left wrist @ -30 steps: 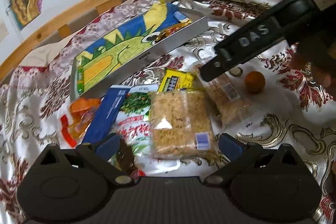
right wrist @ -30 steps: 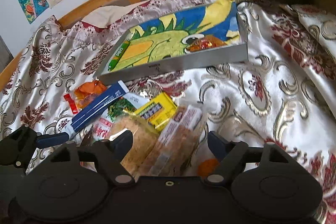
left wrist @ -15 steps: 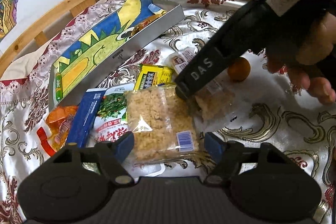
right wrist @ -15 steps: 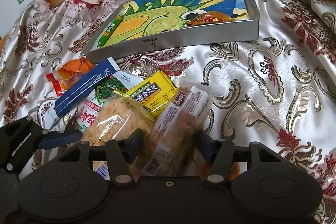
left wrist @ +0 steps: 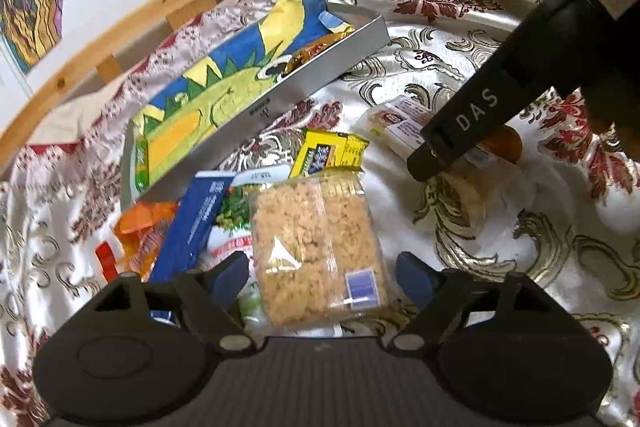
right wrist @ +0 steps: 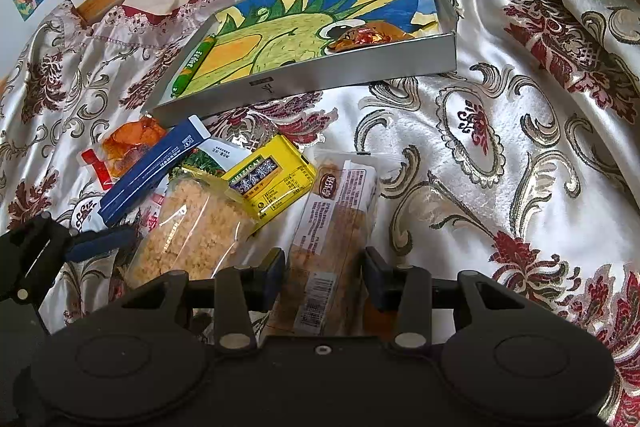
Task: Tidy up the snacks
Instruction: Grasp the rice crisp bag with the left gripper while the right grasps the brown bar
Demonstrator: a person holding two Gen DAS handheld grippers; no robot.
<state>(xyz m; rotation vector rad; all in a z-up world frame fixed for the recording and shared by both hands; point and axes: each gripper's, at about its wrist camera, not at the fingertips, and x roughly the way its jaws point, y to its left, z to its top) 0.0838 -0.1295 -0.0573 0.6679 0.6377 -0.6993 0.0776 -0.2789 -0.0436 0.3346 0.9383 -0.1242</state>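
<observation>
So we have two snacks in the tray (right wrist: 360,75); our right gripper (right wrist: 324,277) is closing around the long wafer pack (right wrist: 336,227), our left gripper (left wrist: 320,277) spreading over the crumbly pack (left wrist: 316,247).

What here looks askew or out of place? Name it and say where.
The snacks are jumbled: the blue box lies slanted across other packets, and the yellow packet overlaps the clear crispy-rice pack. Only a sausage stick and one wrapped snack lie in the tray.
</observation>
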